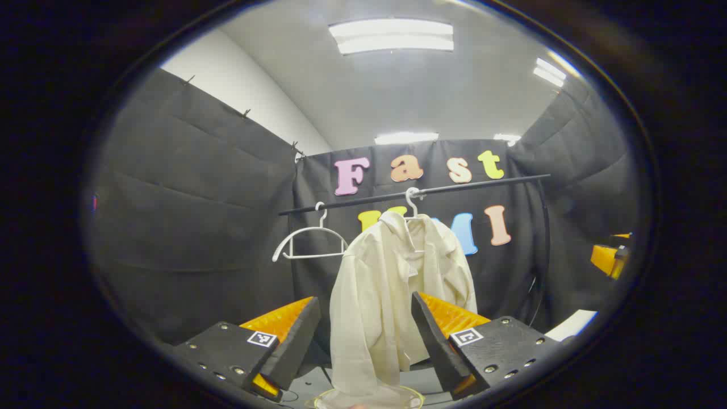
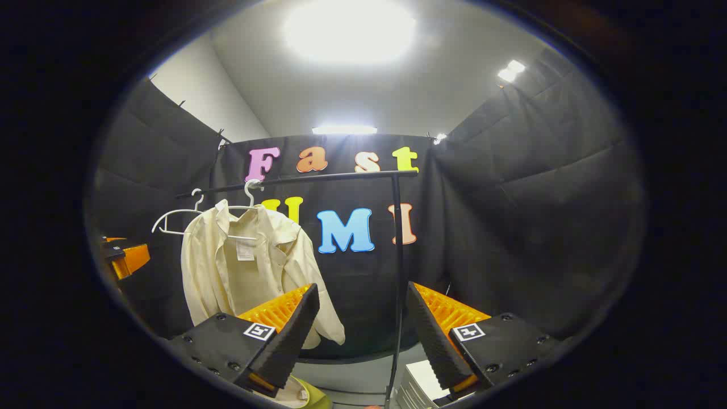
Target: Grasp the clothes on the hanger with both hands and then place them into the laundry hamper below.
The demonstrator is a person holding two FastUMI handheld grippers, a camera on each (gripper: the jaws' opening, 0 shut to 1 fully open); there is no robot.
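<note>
Two white hangers hang from one black rail (image 1: 414,192) across the middle of the left gripper view. The bare hanger (image 1: 309,241) sits left of centre; the second hanger (image 1: 413,204) carries one cream shirt (image 1: 392,295), which drapes down through the centre of the frame. The left gripper (image 1: 366,335) stands spread at the bottom, its two fingers apart on either side of the shirt, holding nothing. In the right gripper view the shirt (image 2: 244,272) hangs at middle left, and the right gripper (image 2: 363,335) is likewise spread and empty at bottom centre. A pale hamper rim (image 1: 417,395) shows at the bottom edge below the shirt.
</note>
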